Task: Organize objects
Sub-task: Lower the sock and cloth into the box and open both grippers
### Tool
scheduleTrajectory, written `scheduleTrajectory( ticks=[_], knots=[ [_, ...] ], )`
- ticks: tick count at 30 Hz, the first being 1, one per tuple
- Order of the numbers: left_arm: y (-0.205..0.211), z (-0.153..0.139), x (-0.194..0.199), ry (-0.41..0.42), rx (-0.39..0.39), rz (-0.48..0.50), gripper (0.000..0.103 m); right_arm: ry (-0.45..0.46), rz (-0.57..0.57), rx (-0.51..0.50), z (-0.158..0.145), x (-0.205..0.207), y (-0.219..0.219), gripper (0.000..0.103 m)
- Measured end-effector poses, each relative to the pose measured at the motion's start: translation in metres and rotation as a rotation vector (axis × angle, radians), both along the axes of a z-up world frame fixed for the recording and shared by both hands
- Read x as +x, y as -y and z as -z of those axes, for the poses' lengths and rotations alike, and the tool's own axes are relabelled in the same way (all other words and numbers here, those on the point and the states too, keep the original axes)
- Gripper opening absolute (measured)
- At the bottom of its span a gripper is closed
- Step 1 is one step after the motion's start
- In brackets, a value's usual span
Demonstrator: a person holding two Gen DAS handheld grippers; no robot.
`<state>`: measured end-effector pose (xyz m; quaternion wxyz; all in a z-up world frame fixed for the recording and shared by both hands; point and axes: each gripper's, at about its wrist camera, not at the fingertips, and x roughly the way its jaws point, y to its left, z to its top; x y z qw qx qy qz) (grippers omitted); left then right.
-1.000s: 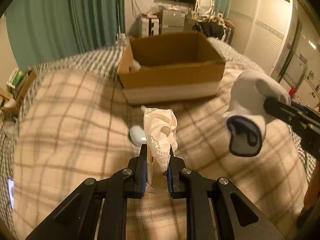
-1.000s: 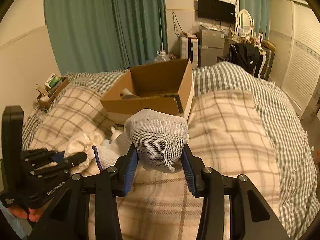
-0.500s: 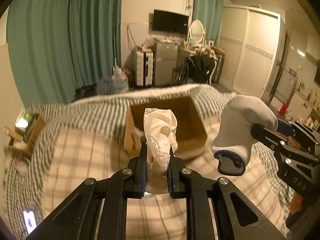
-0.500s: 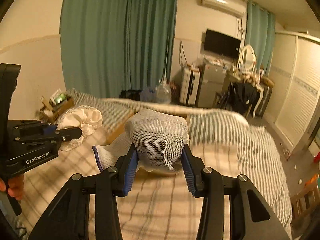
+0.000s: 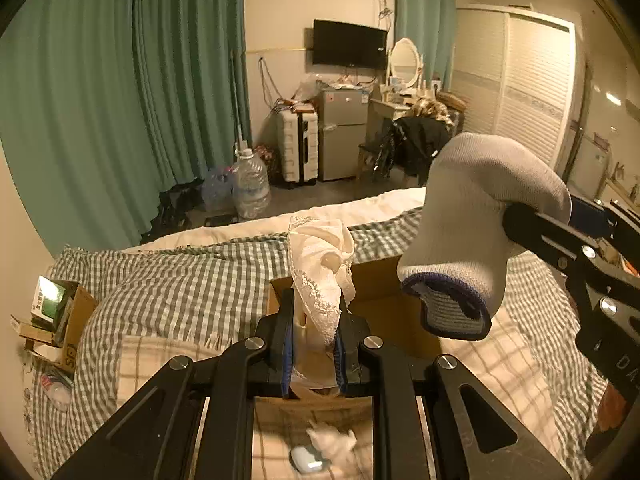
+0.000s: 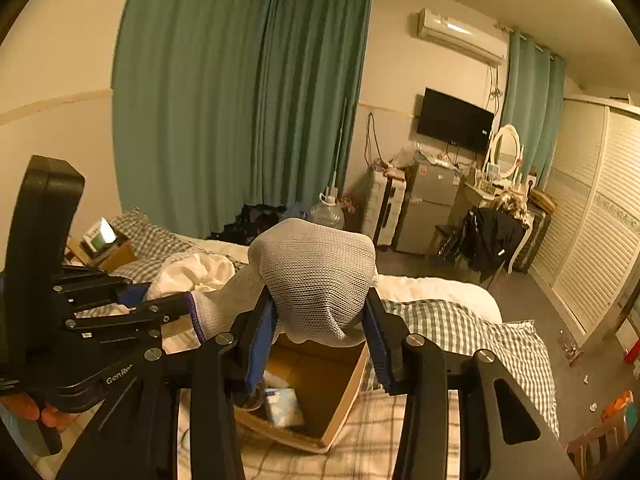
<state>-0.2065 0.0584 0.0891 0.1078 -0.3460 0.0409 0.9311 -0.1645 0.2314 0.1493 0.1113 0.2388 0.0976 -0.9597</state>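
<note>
My left gripper is shut on a cream lace cloth and holds it in the air over the near wall of the open cardboard box. My right gripper is shut on a grey knit glove with a dark blue cuff, above the same box. The glove hangs to the right of the lace cloth in the left wrist view. The box holds a pale blue packet. The left gripper shows at the left of the right wrist view.
The box sits on a bed with a beige plaid blanket and a green checked cover. A small white figure and a pale case lie on the blanket below my left gripper. A small carton stands at the bed's left.
Both grippers have risen and moved forward with their loads, from low over the blanket in front of the box to above the box. Both grips are unchanged.
</note>
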Motion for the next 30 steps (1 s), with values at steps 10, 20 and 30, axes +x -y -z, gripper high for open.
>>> scheduleTrajectory(
  ticks=[10, 20, 30],
  knots=[
    [-0.007, 0.08, -0.064, 0.109, -0.029, -0.015, 0.016, 0.157, 0.02, -0.004, 0.087, -0.08, -0.003, 0.04],
    [-0.02, 0.151, -0.091, 0.205, -0.059, 0.006, 0.016, 0.256, 0.016, 0.013, 0.158, -0.122, -0.002, 0.038],
    [-0.029, 0.168, -0.085, 0.195, -0.064, 0.014, 0.034, 0.259, 0.002, -0.053, 0.173, -0.117, -0.012, 0.047]
  ],
)
